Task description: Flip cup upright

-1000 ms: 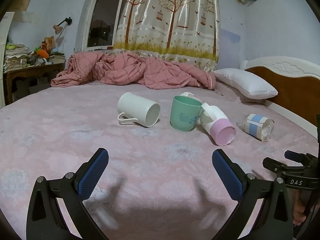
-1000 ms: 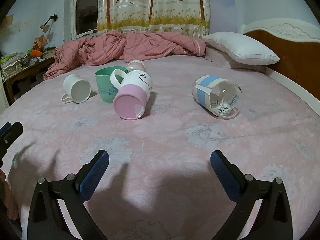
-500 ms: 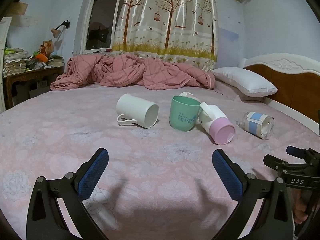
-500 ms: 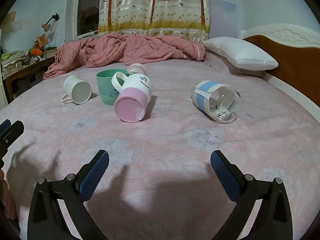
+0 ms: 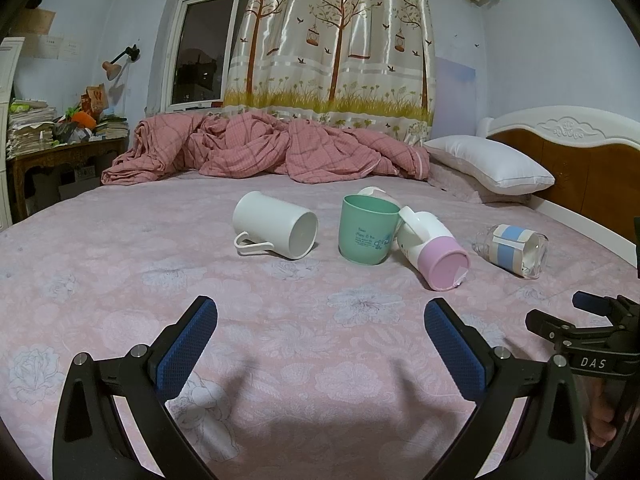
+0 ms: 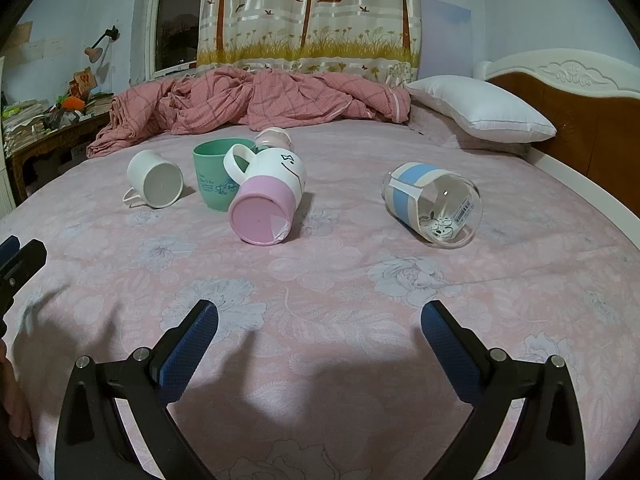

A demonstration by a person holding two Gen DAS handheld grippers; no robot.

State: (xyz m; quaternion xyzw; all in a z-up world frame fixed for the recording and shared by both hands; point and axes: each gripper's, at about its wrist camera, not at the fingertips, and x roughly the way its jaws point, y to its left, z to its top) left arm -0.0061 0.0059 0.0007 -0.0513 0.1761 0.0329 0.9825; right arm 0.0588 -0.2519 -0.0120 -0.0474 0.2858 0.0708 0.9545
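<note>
Several cups sit on the pink bed. A white mug (image 5: 276,230) (image 6: 156,178) lies on its side. A green cup (image 5: 368,234) (image 6: 218,174) stands upright. A white-and-pink mug (image 5: 434,254) (image 6: 268,196) lies on its side, base toward me, leaning by the green cup. A small pink cup (image 6: 274,138) lies behind them. A clear glass cup with a blue band (image 5: 514,250) (image 6: 434,204) lies on its side. My left gripper (image 5: 320,342) is open and empty, well short of the cups. My right gripper (image 6: 320,340) is open and empty, short of the glass cup.
A rumpled pink quilt (image 5: 264,152) lies at the back of the bed. A white pillow (image 5: 488,164) and a wooden headboard (image 5: 580,172) are at the right. A cluttered desk (image 5: 52,144) stands at the left. The right gripper's body (image 5: 592,336) shows at the left view's right edge.
Both grippers have tilted up and eased slightly; the cups sit a little lower in both views. No cup has moved. Both grippers stayed open.
</note>
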